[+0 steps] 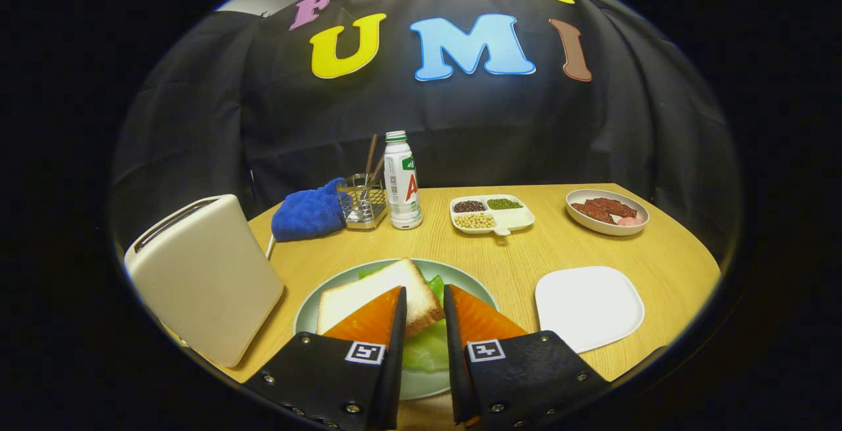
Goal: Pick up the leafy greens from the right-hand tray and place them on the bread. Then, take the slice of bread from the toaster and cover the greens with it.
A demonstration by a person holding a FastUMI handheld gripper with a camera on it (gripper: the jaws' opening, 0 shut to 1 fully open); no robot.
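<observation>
A slice of white bread point(371, 293) lies tilted on leafy greens point(426, 347) on a pale green plate point(475, 286). The greens stick out under the bread on its near and right sides. My gripper point(425, 290) hovers over the near part of the plate with its fingers a little apart. The bread's right corner and some greens show in the gap between them, and neither finger presses on the bread. The left finger covers the near part of the slice. A cream toaster point(204, 279) stands left of the plate. Right of the plate lies a white square tray point(589, 309), bare.
At the back of the wooden table are a blue cloth point(309, 212), a wire holder with sticks point(363, 204), a white bottle point(402, 181), a divided dish of beans point(492, 214) and a bowl of red meat pieces point(606, 210).
</observation>
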